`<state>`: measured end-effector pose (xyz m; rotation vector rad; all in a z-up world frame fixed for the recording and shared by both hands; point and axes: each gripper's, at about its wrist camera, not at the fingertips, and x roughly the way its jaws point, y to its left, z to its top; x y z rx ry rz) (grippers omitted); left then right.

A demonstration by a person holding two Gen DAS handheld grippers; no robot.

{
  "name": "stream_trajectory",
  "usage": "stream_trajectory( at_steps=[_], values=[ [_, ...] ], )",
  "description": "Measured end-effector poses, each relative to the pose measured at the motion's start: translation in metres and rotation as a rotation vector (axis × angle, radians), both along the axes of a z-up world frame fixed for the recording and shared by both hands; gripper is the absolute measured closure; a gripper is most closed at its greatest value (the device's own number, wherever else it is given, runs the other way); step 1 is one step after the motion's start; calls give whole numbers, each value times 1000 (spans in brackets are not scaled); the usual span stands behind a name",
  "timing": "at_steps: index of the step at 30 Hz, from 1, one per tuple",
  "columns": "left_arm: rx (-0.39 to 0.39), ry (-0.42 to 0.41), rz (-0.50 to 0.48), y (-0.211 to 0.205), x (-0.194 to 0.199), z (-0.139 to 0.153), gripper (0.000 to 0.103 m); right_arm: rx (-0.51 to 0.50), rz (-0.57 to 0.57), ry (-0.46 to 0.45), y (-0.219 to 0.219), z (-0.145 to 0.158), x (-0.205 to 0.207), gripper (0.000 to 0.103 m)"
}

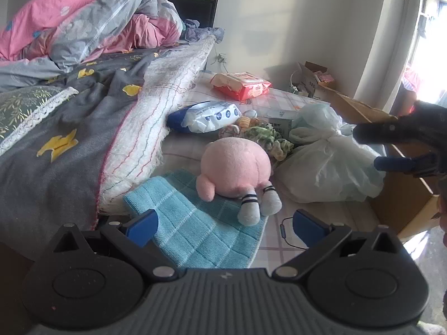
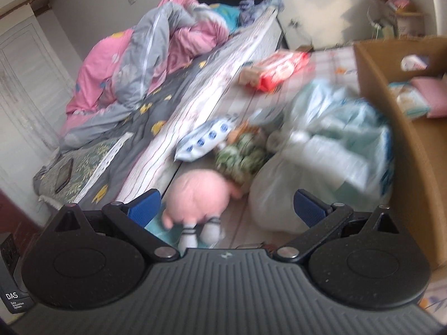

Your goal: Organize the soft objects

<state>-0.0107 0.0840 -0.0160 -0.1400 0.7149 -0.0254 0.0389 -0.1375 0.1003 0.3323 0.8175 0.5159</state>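
A pink plush toy (image 1: 237,164) with grey striped-sock feet lies face down on a blue knitted cloth (image 1: 195,223), beside the bed. My left gripper (image 1: 226,227) is open just short of the toy's feet, over the cloth. The right gripper (image 1: 391,145) shows at the right edge of the left wrist view, above a cardboard box. In the blurred right wrist view the right gripper (image 2: 227,208) is open, with the plush toy (image 2: 198,195) under and just beyond its fingers. Nothing is held by either gripper.
A white plastic bag (image 1: 327,162) lies right of the toy, a green patterned cloth (image 1: 268,136) and a blue-white wipes pack (image 1: 206,115) behind it, a red pack (image 1: 243,83) further back. The cardboard box (image 2: 405,128) stands at right. Rumpled bedding (image 1: 83,83) fills the left.
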Motion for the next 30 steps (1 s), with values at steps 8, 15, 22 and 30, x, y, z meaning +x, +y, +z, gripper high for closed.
stream_trajectory(
  at_steps=[8,15,22,30],
  values=[
    [-5,29,-14,0,11,-7,0,36,23,60,8,-21,4,2],
    [-3,6,-20,4,40,-4,3,90,42,94,18,-33,25,6],
    [-56,26,-30,13,69,-5,12,117,74,146,38,-45,51,24],
    [-64,49,-60,13,96,-7,33,140,85,223,58,-59,83,38]
  ],
)
